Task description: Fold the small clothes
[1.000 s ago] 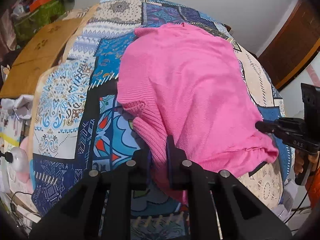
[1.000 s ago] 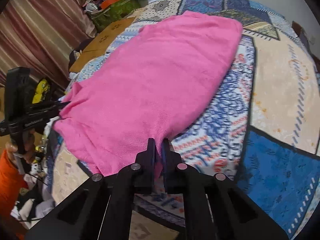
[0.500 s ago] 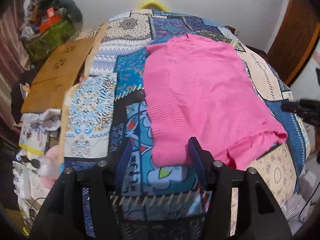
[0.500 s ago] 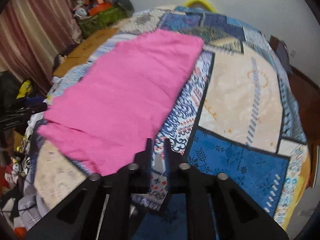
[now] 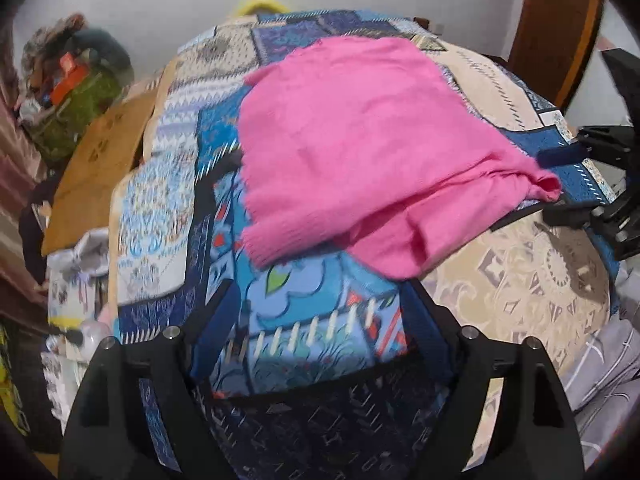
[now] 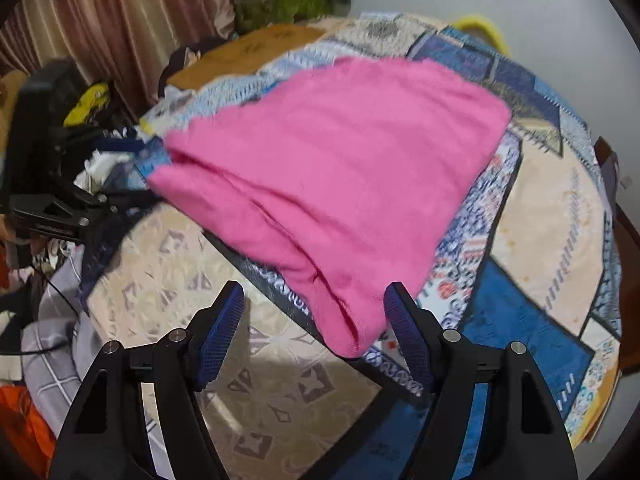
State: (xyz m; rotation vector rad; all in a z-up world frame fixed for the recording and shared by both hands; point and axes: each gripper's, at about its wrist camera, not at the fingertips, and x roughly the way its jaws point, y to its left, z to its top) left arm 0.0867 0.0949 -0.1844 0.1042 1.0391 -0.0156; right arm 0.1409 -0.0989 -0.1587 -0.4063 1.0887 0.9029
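Note:
A pink knit garment (image 5: pixel 360 148) lies folded on the patchwork bedspread (image 5: pixel 312 320); it also shows in the right wrist view (image 6: pixel 340 176). My left gripper (image 5: pixel 316 300) is open and empty, just short of the garment's near ribbed edge. My right gripper (image 6: pixel 314 304) is open and empty, its jaws on either side of the garment's near corner without holding it. The right gripper also shows at the right edge of the left wrist view (image 5: pixel 576 184), and the left gripper at the left of the right wrist view (image 6: pixel 120 200).
A brown cardboard sheet (image 5: pixel 100 152) lies along the bed's left side, with a cluttered green pile (image 5: pixel 76 92) behind it. A curtain (image 6: pixel 100 32) hangs at the left. A grey checked sheet (image 6: pixel 60 312) hangs off the near edge. A wooden door (image 5: pixel 556 28) stands at the far right.
Both grippers were shut on the garment's edge a second ago. They have let go, opened wide and pulled back toward me. The garment now lies flat on the bed.

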